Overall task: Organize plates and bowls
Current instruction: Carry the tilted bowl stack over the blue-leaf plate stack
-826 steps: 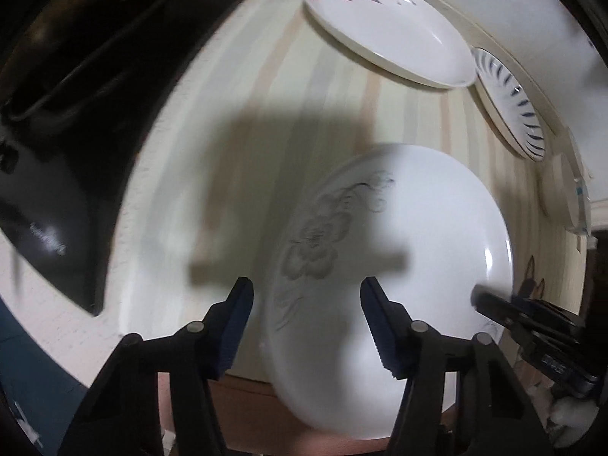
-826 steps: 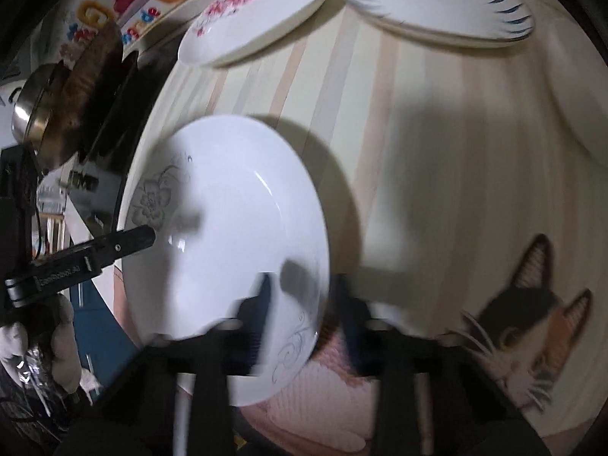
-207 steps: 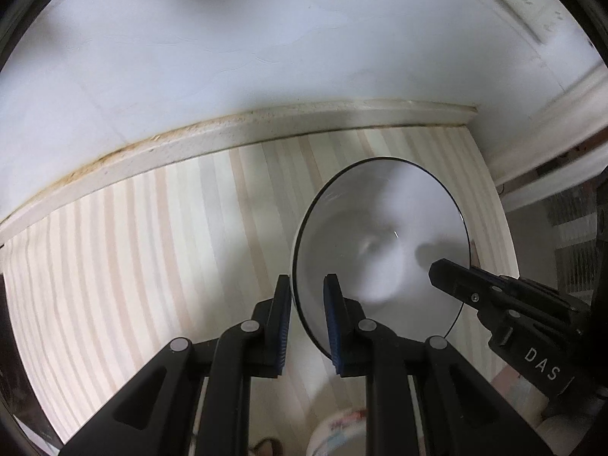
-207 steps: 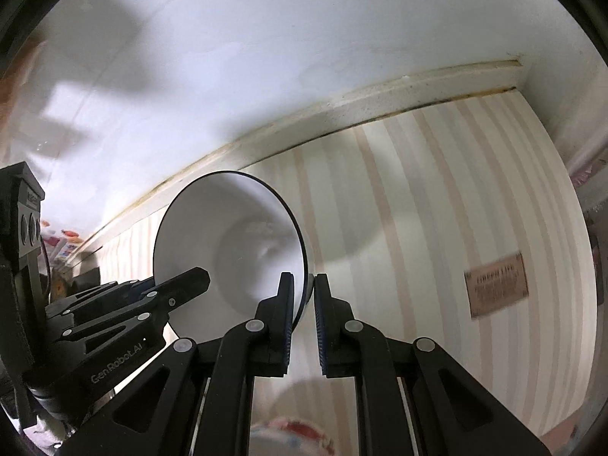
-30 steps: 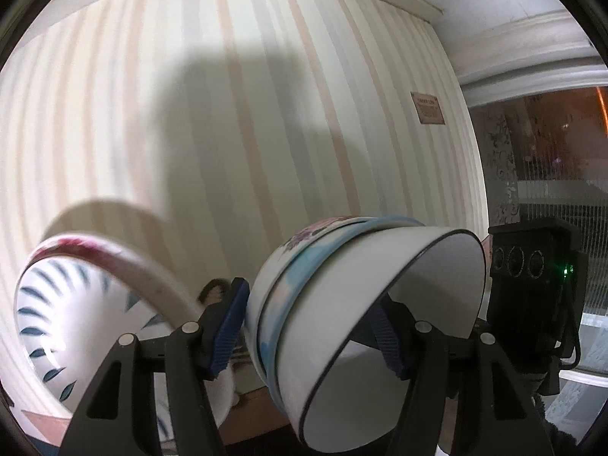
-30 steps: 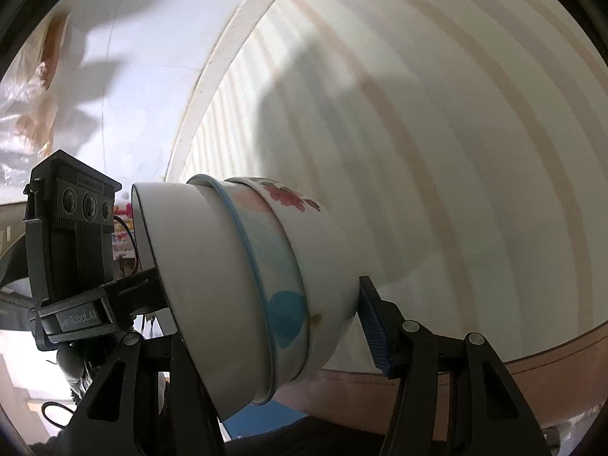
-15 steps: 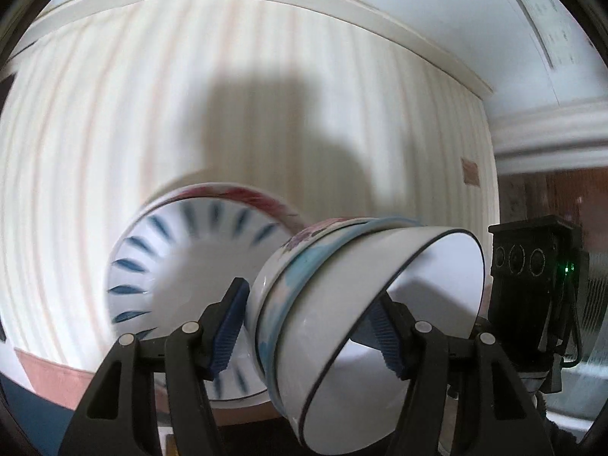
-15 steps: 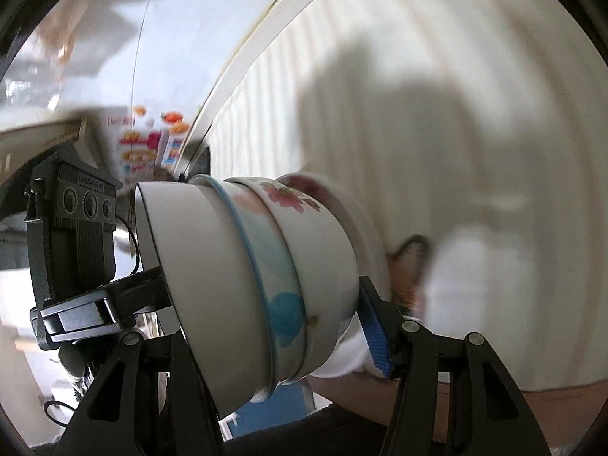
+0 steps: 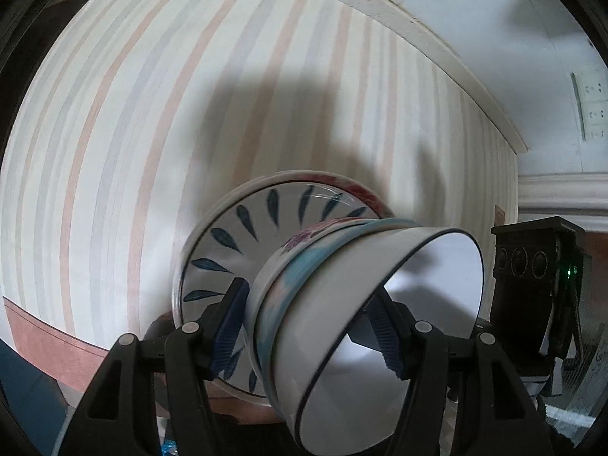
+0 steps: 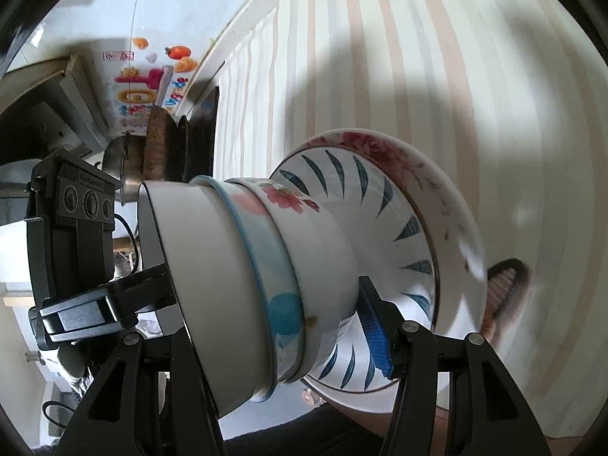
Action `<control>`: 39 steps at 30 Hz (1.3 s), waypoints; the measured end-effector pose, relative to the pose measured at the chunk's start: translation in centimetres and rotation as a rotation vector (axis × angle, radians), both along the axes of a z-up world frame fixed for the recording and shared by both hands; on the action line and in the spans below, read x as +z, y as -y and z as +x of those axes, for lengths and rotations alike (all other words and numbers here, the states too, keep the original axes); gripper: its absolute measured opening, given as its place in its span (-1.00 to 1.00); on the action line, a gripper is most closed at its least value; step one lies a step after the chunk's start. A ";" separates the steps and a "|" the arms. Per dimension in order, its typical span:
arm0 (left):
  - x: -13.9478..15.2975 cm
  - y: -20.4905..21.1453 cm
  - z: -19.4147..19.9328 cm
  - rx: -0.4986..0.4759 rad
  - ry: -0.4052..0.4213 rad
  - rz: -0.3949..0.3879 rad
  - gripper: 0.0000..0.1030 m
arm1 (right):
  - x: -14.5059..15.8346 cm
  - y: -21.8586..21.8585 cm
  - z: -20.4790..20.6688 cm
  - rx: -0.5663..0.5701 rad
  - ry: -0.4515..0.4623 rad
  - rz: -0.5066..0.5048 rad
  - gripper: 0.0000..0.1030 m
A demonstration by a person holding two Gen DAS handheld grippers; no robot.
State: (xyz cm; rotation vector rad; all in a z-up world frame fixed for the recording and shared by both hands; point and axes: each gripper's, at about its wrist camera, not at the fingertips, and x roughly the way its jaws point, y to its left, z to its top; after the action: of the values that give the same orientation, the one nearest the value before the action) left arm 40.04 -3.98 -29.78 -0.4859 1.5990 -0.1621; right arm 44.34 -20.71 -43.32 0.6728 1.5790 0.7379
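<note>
A nested stack of three bowls (image 9: 342, 304) is gripped from both sides: my left gripper (image 9: 311, 323) and my right gripper (image 10: 273, 319) are each shut on it. The stack (image 10: 243, 266) has a white dark-rimmed bowl on top, a blue-patterned one in the middle and a pink-flowered one at the bottom. It hangs tilted just above a stack of plates (image 9: 235, 250) whose top plate has blue leaf marks, with a pink-flowered plate beneath (image 10: 437, 197). Whether the bowls touch the plates is unclear.
The striped tablecloth (image 9: 152, 114) covers the table, with its front edge (image 9: 45, 334) at lower left. A dark stove with a pot and a pan (image 10: 152, 159) stands at the far left in the right wrist view. A white wall (image 9: 532, 38) borders the table.
Both grippers have carried the bowl stack over the table until the plate stack sits right beneath it. The grip on the bowls is unchanged.
</note>
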 end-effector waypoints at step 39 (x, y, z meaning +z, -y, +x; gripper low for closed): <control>0.2 -0.1 0.1 -0.021 0.022 0.066 0.16 | -0.3 -1.2 -0.8 0.016 0.000 -0.115 0.15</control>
State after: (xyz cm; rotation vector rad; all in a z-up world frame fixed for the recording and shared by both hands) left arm 40.19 -3.83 -29.55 -0.4152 1.5836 -0.1299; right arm 43.59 -19.53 -43.60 0.5763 1.6154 0.6533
